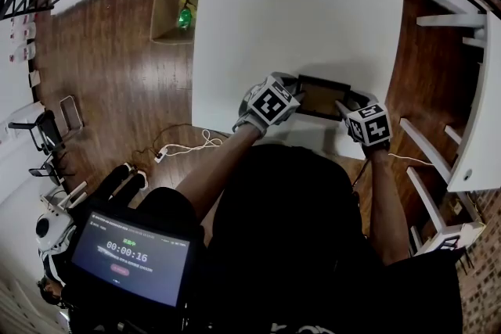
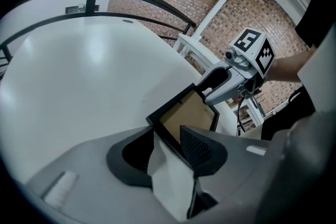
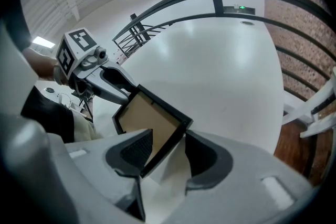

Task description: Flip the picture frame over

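Frame (image 1: 322,96) sat at the near edge of the white tabletop (image 1: 297,4), between the two hand-held grippers. Left hand-held gripper (image 2: 173,139) was clamped on the frame's left edge. Right hand-held gripper (image 3: 165,147) was clamped on the opposite edge. Frame was tilted, with its brown board face visible inside the black border. Contact with the tabletop could not be determined.
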